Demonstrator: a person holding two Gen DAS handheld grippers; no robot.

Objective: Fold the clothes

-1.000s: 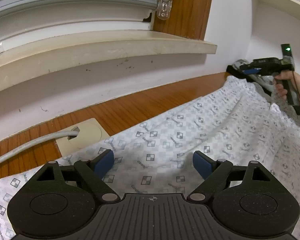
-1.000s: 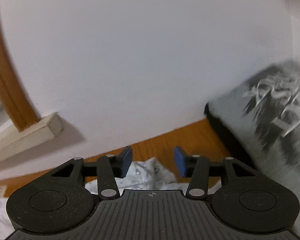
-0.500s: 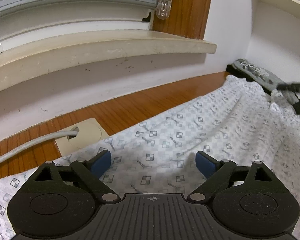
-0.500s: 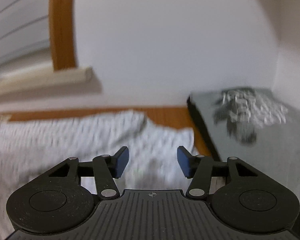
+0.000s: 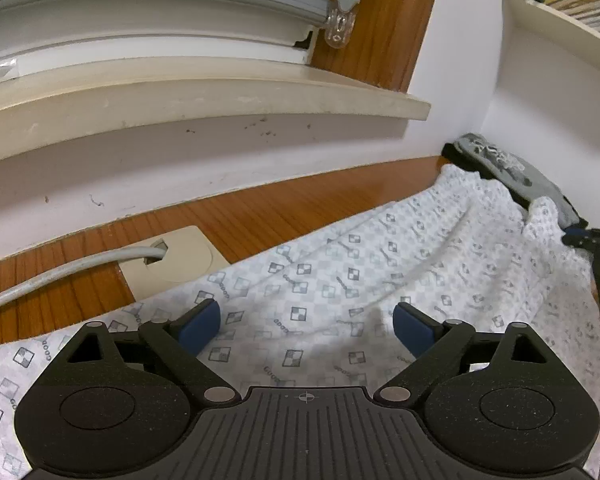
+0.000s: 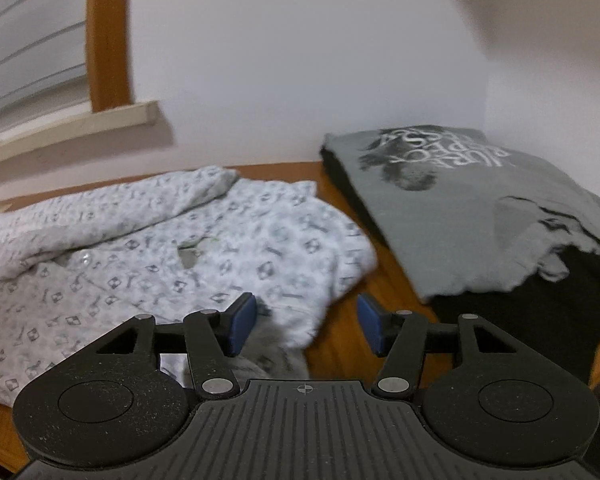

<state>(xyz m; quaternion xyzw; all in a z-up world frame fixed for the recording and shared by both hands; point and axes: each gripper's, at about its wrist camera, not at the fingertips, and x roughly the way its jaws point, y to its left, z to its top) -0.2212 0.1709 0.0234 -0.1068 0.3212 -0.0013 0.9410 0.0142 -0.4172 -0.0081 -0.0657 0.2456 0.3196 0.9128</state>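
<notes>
Right wrist view is showing the patterned shirt lying spread on the desk, its long axis running leftward; the right gripper, released, is hovering over its near end; the left gripper is gaping above the far stretch.

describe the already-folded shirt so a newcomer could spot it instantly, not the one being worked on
Start at the white wall corner right of the window sill, then drop to the wooden table. The grey T-shirt lies folded there on a black garment, right of the patterned white shirt. It alone is plain grey with a white-lettered graphic.
</notes>
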